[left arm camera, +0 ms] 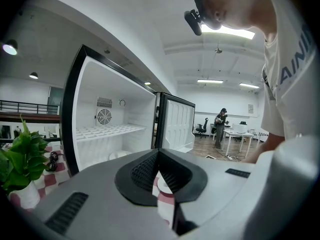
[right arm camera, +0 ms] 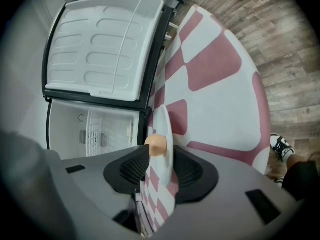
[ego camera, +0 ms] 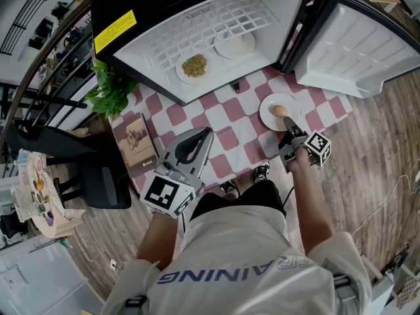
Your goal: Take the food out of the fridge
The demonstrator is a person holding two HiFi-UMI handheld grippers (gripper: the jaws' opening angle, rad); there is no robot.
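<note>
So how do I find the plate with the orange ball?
Look at the pink-checked cloth before the open fridge. One white plate sits there, by the right gripper. Unlike the two plates inside, it holds a round orange ball.

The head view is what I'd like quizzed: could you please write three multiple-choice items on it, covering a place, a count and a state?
1. Where does the egg plate stand? A in the fridge; B on the checked cloth; C on the floor.
2. How many dishes are inside the fridge? A none; B four; C two.
3. The fridge door is: A open; B shut; C missing.
Key: B, it sits on the cloth in front of the fridge; C, a grain dish and a white dish; A, the door stands swung wide.
</note>
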